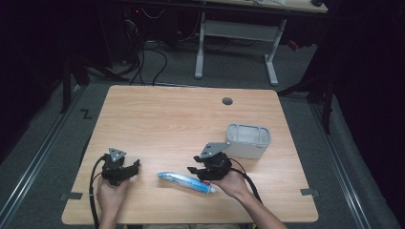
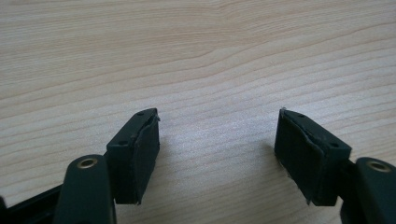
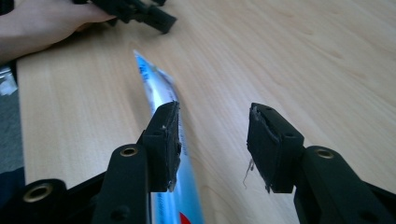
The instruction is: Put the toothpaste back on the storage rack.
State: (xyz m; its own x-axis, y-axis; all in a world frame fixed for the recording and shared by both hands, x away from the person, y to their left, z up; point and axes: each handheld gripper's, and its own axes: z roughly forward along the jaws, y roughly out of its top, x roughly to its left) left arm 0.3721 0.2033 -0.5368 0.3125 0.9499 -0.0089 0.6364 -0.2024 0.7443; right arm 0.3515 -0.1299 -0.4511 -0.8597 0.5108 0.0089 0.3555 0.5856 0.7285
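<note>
A blue and white toothpaste tube lies flat near the table's front edge, between the two hands. My right gripper hovers just over the tube's right half, pointing left. In the right gripper view this gripper is open; the tube runs under its left jaw, and the gap between the jaws holds only bare wood. My left gripper rests at the front left, open, with nothing between its fingers. In the left gripper view it looks down on plain tabletop.
A grey open-topped bin stands right of the right gripper, toward the back. The wooden table has a round cable hole near its far edge. In the right gripper view the other hand shows far off.
</note>
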